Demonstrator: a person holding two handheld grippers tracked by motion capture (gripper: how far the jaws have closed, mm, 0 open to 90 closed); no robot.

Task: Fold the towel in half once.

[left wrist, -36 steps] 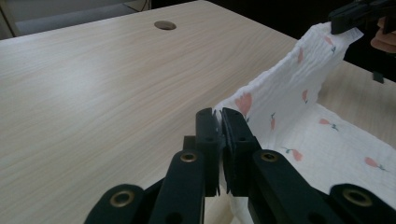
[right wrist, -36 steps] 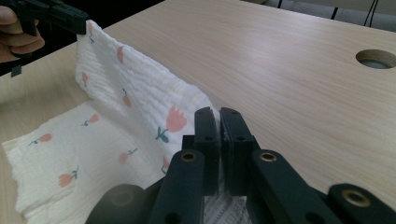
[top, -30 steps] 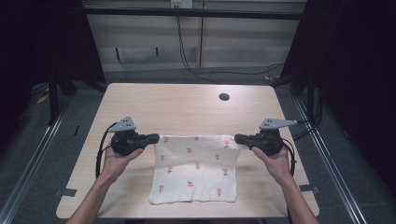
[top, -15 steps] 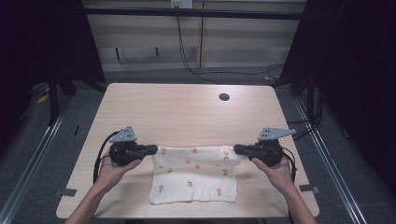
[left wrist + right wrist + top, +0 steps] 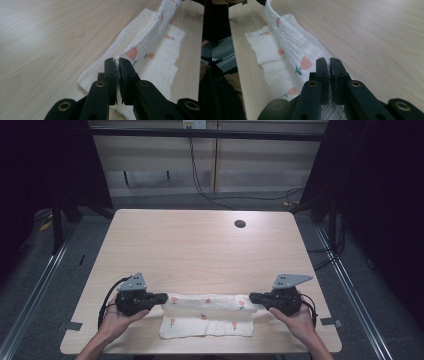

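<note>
White floral cloth [image 5: 207,315] on table [image 5: 200,250], 2 corners pinched

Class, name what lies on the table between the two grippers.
The white cloth, stretched from left gripper to right gripper, seen in the high view.

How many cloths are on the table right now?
1: the white flower-print cloth at the table's near edge, stretched between the left gripper and right gripper.
</note>
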